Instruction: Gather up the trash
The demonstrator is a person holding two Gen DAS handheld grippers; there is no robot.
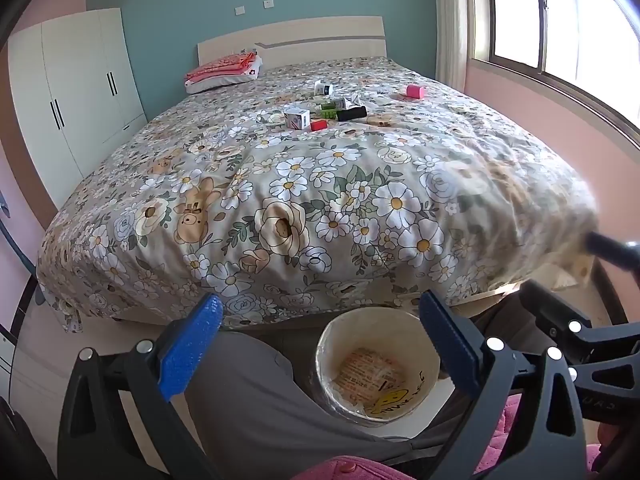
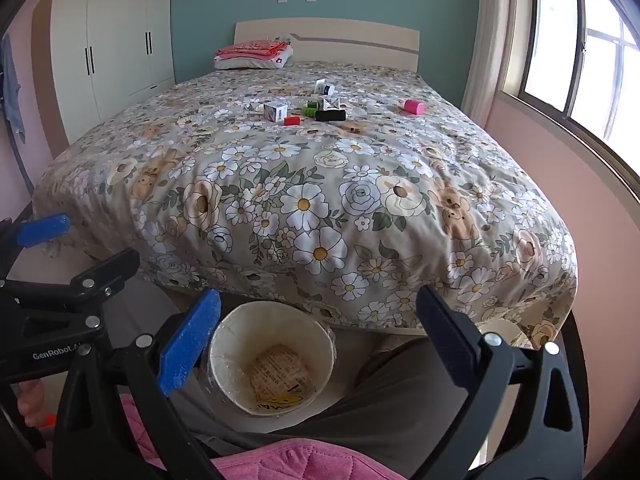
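Only the right wrist view shows the left gripper [image 2: 44, 228] at far left, with 1 blue fingertip visible; the left wrist view shows the right gripper [image 1: 600, 248] as a dark blurred part at right. Both views show the trash bin [image 1: 428, 364], lined with what appears to be clear plastic, on the floor just below the bed's [image 1: 280, 200] foot edge, between the person's legs. Open floor lies left of the bed. Trash items [image 2: 304, 110] sit mid-bed, well apart from both tools. Each gripper's jaws are spread wide, holding and touching nothing.
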